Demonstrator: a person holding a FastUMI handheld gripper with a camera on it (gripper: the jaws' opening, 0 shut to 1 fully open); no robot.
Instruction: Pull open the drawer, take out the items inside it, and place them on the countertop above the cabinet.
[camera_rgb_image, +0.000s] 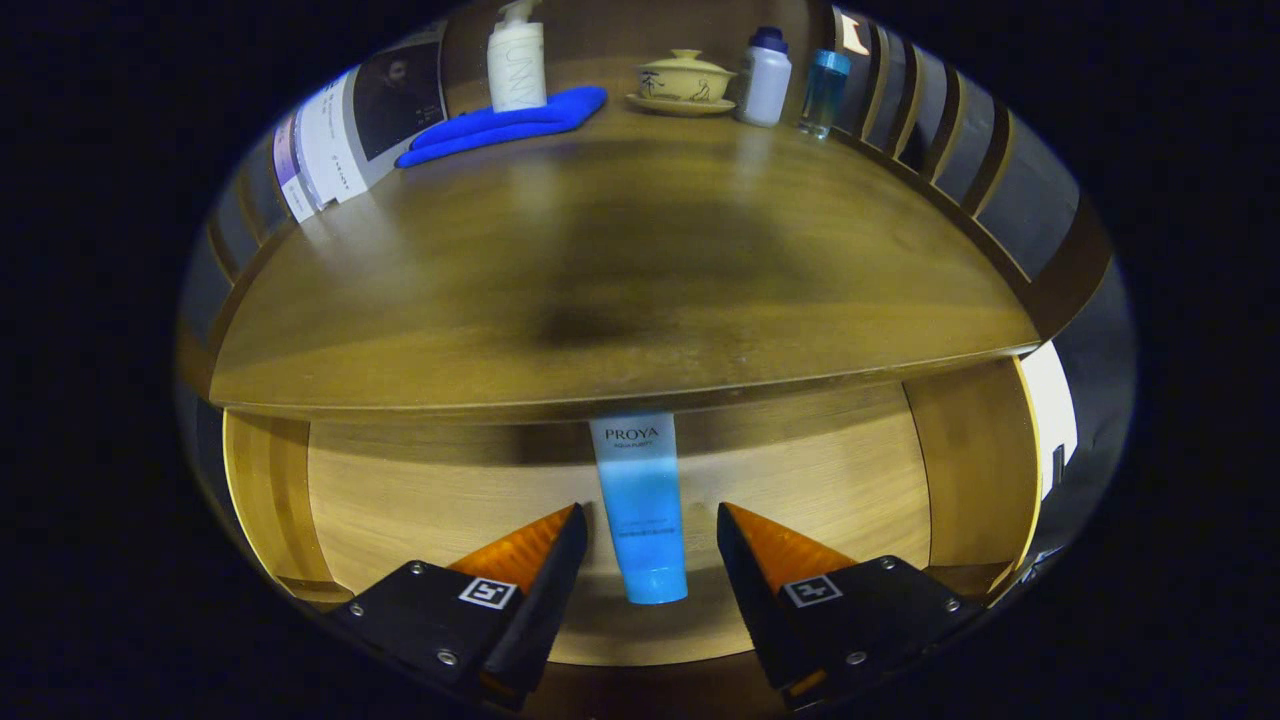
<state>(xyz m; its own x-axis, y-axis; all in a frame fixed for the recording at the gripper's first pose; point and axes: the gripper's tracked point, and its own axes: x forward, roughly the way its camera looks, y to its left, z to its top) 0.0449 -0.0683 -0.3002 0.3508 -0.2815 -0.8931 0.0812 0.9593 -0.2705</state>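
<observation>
The drawer (420, 500) stands pulled open below the wooden countertop (620, 270). A blue tube (640, 510) lies on the drawer's floor, its cap toward me and its far end under the countertop's front edge. My gripper (650, 515) hangs over the drawer, open, with one finger on each side of the tube's lower half. There is a gap between each finger and the tube.
At the back of the countertop stand a white pump bottle (516, 62), a blue cloth (505, 125), a lidded tea bowl on a saucer (685, 80), a white bottle (765, 80) and a blue bottle (825, 92). A booklet (340, 135) leans at the left. Slatted walls flank the countertop.
</observation>
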